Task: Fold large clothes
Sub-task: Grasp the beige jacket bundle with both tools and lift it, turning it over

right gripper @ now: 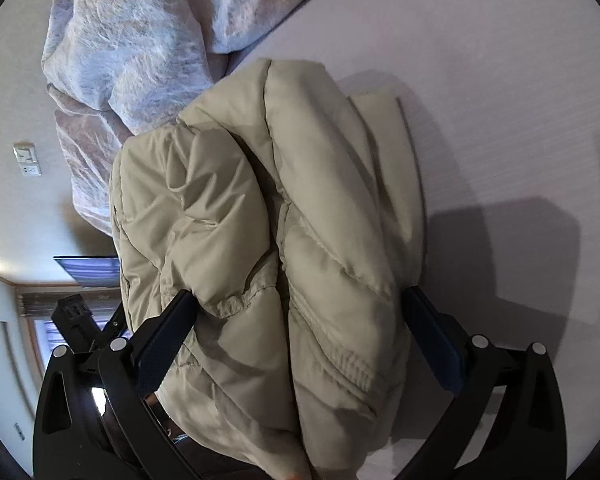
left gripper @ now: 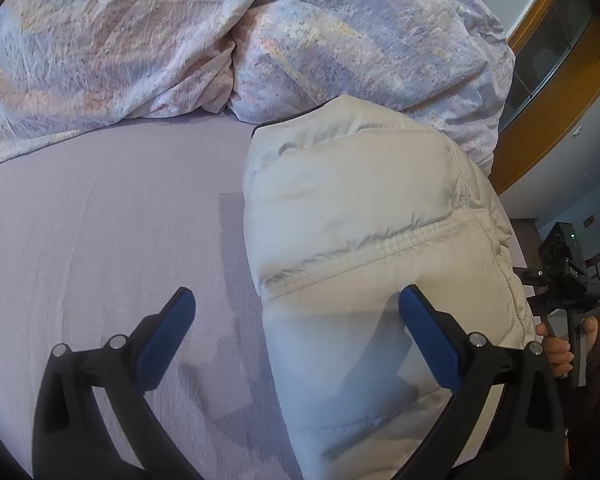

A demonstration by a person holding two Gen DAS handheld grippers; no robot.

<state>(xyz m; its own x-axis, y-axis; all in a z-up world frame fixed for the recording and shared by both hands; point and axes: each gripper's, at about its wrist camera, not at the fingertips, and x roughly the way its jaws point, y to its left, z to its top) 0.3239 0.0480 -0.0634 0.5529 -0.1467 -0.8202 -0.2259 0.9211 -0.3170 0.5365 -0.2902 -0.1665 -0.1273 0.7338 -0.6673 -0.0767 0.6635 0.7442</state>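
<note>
A cream puffy jacket (left gripper: 360,216) lies folded into a thick bundle on the lilac bed sheet (left gripper: 112,216). My left gripper (left gripper: 296,300) is open, hovering over the jacket's left edge; its right finger is over the jacket, its left finger over the sheet. In the right wrist view the jacket (right gripper: 268,232) is a bulky folded stack. My right gripper (right gripper: 300,304) is open wide, its two fingers standing on either side of the bundle's near end without squeezing it. The right gripper's body and the hand holding it show in the left wrist view (left gripper: 564,280).
A rumpled pastel patterned duvet (left gripper: 220,32) is piled at the far side of the bed, touching the jacket's far end; it also shows in the right wrist view (right gripper: 140,52). Wooden trim and a window (left gripper: 548,52) lie beyond the bed's right edge. A wall socket (right gripper: 30,160) is visible.
</note>
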